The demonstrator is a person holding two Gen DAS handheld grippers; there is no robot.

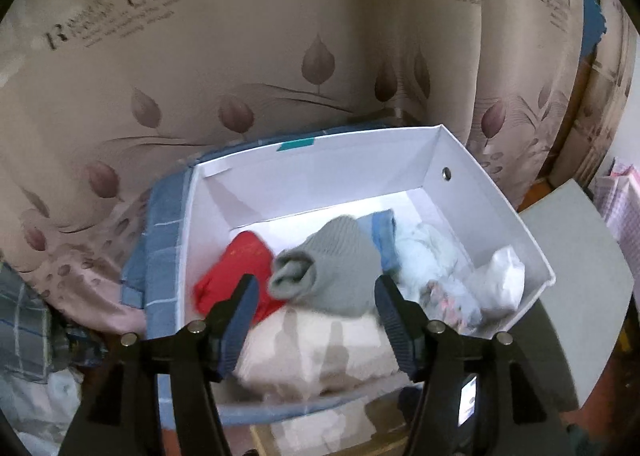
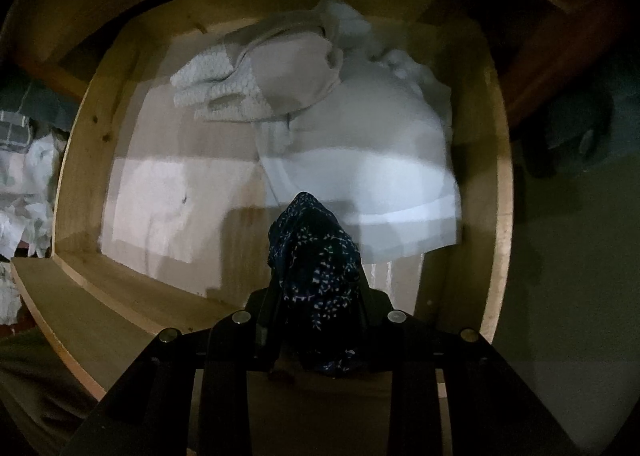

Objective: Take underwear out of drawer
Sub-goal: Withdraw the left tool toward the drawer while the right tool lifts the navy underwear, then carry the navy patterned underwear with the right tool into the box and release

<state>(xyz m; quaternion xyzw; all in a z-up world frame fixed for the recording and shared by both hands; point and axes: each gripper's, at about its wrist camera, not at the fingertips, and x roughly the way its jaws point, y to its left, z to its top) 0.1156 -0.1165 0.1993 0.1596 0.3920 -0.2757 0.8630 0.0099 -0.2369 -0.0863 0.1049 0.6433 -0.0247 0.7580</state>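
Above the wooden drawer (image 2: 496, 183), the right hand-held gripper (image 2: 316, 288) is clamped on dark speckled underwear (image 2: 316, 276); pale folded clothes (image 2: 352, 135) lie inside. Over a white box (image 1: 500, 207) holding a grey roll (image 1: 332, 268) and red cloth (image 1: 240, 268), the left hand-held gripper (image 1: 316, 296) stands apart, empty.

drawer (image 2: 496, 191): my wooden one, pale folded clothes (image 2: 360, 143) far right
box (image 1: 500, 207): white, rolled garments (image 1: 332, 268) near side
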